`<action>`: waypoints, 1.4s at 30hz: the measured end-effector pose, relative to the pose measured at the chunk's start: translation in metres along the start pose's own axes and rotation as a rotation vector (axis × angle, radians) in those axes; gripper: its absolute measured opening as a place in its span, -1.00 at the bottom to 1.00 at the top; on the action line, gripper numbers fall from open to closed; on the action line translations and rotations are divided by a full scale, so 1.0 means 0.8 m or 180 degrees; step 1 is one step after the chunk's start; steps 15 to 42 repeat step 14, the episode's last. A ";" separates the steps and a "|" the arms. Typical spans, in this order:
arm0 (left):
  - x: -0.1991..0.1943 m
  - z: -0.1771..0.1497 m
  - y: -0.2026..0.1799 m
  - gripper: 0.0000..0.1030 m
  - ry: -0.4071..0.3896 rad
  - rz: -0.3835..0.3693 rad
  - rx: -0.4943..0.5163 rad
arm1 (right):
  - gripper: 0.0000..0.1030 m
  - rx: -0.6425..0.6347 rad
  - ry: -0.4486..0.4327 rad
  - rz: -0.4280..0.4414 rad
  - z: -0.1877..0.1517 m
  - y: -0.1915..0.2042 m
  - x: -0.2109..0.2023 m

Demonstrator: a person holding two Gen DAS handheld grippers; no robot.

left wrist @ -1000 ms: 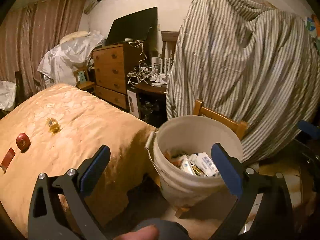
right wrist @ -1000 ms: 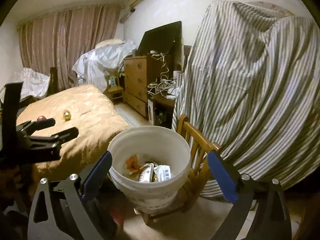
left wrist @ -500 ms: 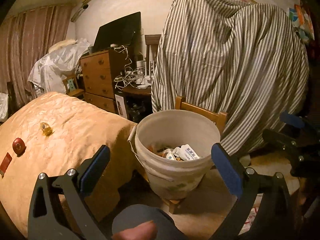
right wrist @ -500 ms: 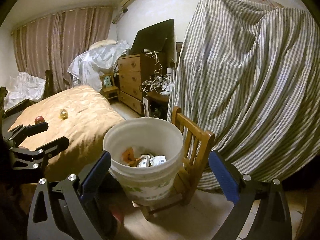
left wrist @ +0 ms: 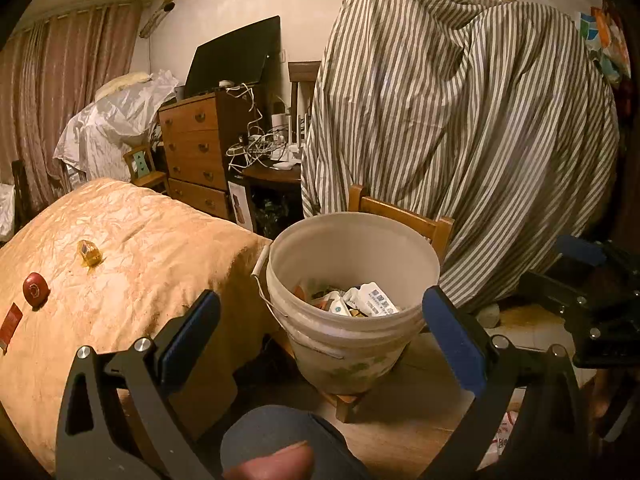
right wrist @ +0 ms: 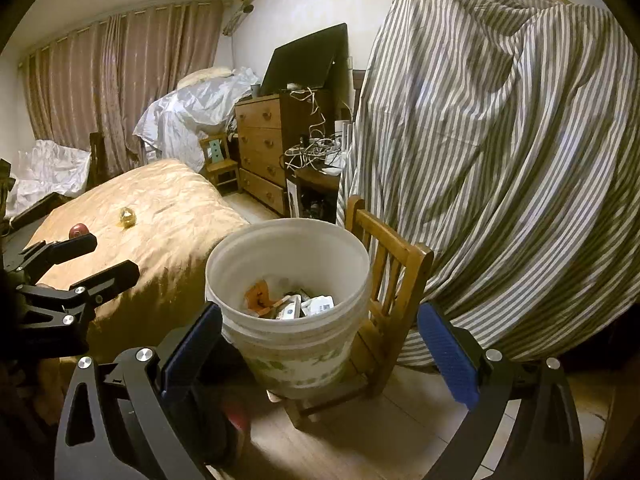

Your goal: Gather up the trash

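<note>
A white bucket (left wrist: pixel 352 344) holding several wrappers stands on a small wooden chair (right wrist: pixel 396 276); it also shows in the right wrist view (right wrist: pixel 292 344). On the tan bedspread (left wrist: pixel 160 256) lie a yellow crumpled wrapper (left wrist: pixel 90 253), a round red piece (left wrist: pixel 35 289) and a flat red packet (left wrist: pixel 10 322). My left gripper (left wrist: pixel 320 340) is open and empty, in front of the bucket. My right gripper (right wrist: pixel 318 350) is open and empty, also facing the bucket. The left gripper also shows at the left of the right wrist view (right wrist: pixel 80 260).
A striped sheet (left wrist: pixel 460 128) drapes over something tall behind the bucket. A wooden dresser (left wrist: pixel 196 156) with a dark screen and a low table with tangled cables stand at the back wall. White plastic-covered bundles (right wrist: pixel 192 116) sit by the curtains.
Both grippers have drawn back from the bucket, which now looks smaller and sits more central in the left wrist view. Both stay open and empty.
</note>
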State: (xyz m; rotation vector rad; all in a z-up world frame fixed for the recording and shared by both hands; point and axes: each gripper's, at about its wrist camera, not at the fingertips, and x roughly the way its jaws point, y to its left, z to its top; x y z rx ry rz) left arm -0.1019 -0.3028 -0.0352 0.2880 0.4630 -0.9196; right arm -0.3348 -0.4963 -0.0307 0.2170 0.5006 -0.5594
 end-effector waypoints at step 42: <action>0.007 0.001 0.005 0.89 0.0083 0.0005 -0.0060 | 0.90 -0.0003 0.0000 0.0002 0.000 0.003 0.002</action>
